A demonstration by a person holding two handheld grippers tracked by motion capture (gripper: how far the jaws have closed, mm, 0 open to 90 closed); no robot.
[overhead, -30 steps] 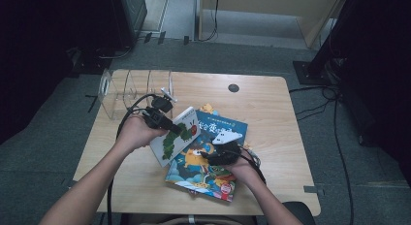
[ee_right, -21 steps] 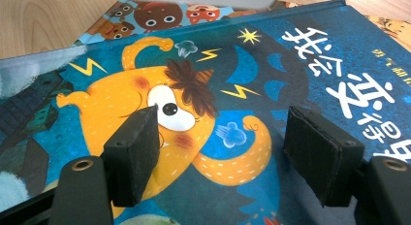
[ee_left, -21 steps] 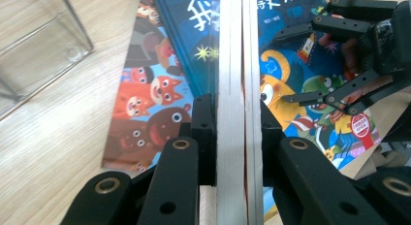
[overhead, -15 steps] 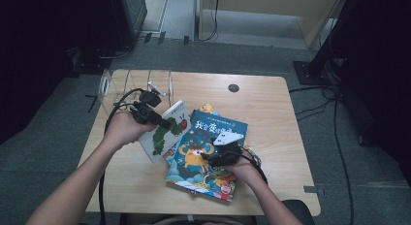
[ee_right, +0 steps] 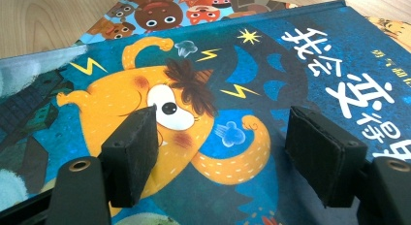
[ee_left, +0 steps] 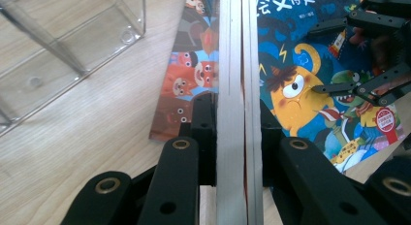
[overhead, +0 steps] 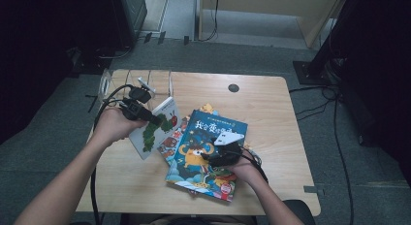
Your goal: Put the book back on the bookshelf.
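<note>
My left gripper (overhead: pixel 145 114) clamps the white caterpillar picture book (overhead: pixel 157 128), tilted up off the wooden table (overhead: pixel 271 108) at nine o'clock of the pile. My right gripper (ee_right: pixel 223 157), jaws just widened, presses on the blue monster book (overhead: pixel 208 152), whose title starts "我会变".

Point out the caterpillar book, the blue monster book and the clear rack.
Caterpillar book (overhead: pixel 157 130): high view, on its white front cover.
Blue monster book (ee_right: pixel 271 74): right gripper view, on the dark blue cover by the monster.
Clear rack (ee_left: pixel 72 38): left gripper view, on its see-through base.
</note>
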